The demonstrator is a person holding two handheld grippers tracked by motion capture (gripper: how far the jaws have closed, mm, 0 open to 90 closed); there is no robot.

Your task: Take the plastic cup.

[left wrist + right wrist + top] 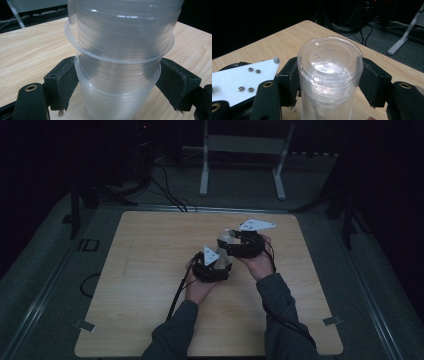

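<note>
The left claw (pixel 117 87) is clamping the lower cup (pixel 117 95) of a clear nested stack over the tabletop (pixel 150 270) while the right claw (pixel 329 82), farther from the person, is gripping the upper cup (pixel 329 72), both sharing one long axis.

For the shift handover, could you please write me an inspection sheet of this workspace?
Surface: wooden table, bare apart from the hands; tape tabs at its two near corners.
Job's things: nested clear plastic cups, held above the table.
Clutter: nothing seen.
Grippers: left gripper clamps the lower cup by its sides; right gripper clamps an upturned cup, base toward the camera.
Cables: a black cable trails from the left gripper over the table; another runs along the right sleeve; more lie on the floor behind.
Surroundings: dim room, grey floor, white frame behind the table.
</note>
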